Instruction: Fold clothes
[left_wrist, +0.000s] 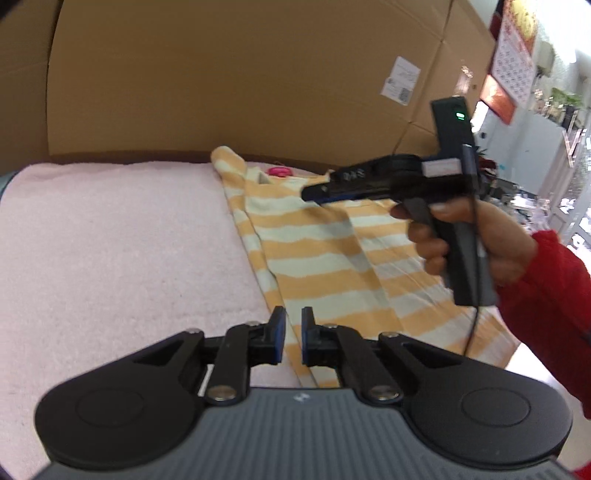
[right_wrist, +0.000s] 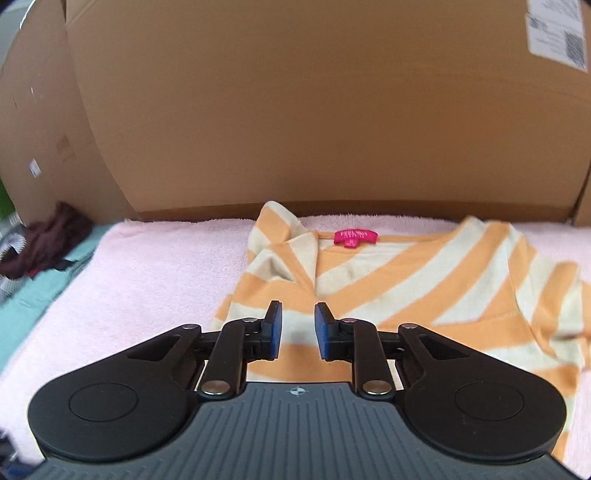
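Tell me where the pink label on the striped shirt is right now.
The pink label sits inside the neckline at the far edge of the orange-and-cream striped shirt, near the cardboard box; in the right wrist view it lies ahead of the right gripper.

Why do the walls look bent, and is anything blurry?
Left wrist view: fisheye curves the cardboard; the right gripper and hand are motion-blurred. Right wrist view: the same curving; the shirt smears toward the right edge, while the pink tag stays fairly sharp.

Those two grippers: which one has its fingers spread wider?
The right gripper. In its own camera a broad gap shows between the blue-padded fingers, while the left gripper shows only a narrow slit. Neither holds the striped shirt.
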